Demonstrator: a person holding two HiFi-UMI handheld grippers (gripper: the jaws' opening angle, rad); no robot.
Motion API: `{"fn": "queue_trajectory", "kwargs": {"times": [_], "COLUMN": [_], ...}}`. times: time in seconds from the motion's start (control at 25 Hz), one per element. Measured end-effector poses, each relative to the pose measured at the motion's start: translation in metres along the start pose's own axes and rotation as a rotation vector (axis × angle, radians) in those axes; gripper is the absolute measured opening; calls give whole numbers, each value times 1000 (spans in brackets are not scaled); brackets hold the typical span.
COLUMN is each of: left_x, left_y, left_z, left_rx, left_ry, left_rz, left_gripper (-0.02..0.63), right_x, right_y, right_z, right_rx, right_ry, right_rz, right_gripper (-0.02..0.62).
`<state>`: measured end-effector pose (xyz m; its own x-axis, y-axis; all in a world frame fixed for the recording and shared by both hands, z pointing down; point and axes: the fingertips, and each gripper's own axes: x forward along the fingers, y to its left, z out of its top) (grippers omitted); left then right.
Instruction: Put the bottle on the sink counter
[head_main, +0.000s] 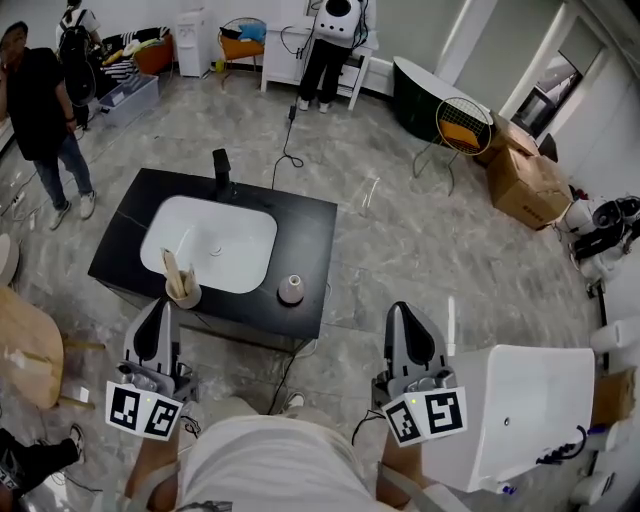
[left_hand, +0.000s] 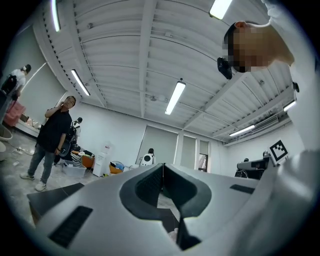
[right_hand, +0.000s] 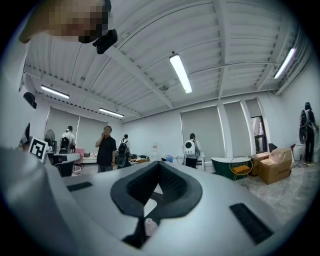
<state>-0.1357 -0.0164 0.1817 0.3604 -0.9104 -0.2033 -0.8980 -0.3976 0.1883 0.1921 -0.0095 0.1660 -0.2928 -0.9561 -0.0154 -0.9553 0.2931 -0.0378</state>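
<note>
A black sink counter (head_main: 310, 240) with a white basin (head_main: 215, 240) and a black faucet (head_main: 221, 168) stands on the floor ahead of me. A small pale pink bottle (head_main: 291, 290) stands upright on the counter's near right part, and it shows low through the right gripper's jaw gap (right_hand: 149, 226). A cup of wooden sticks (head_main: 181, 285) sits at the basin's near edge. My left gripper (head_main: 158, 305) (left_hand: 162, 166) and right gripper (head_main: 400, 308) (right_hand: 159, 163) are close to my body, short of the counter. Both are shut, with nothing held.
A white cabinet (head_main: 535, 410) stands close at my right. Cardboard boxes (head_main: 525, 180) and a wire chair (head_main: 462, 125) lie further right. A person in black (head_main: 40, 110) stands at the left. A round wooden piece (head_main: 25, 350) is at my near left. A cable (head_main: 285, 150) runs across the floor.
</note>
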Motion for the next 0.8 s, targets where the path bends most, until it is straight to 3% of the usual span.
{"fn": "queue_trajectory", "kwargs": {"times": [0.28,0.8], "left_x": [4,9], "left_y": [-5,-11], "left_z": [3,-2], "left_rx": [27,26], "left_ry": [0,2], "left_rz": [-17,-17], "left_gripper": [15,15], "right_x": [-9,3], "right_y": [-8,-6], "right_z": [-9,-7], "right_rx": [0,-7], "right_ry": [19,24], "right_rz": [-24,8], "right_gripper": [9,9]}}
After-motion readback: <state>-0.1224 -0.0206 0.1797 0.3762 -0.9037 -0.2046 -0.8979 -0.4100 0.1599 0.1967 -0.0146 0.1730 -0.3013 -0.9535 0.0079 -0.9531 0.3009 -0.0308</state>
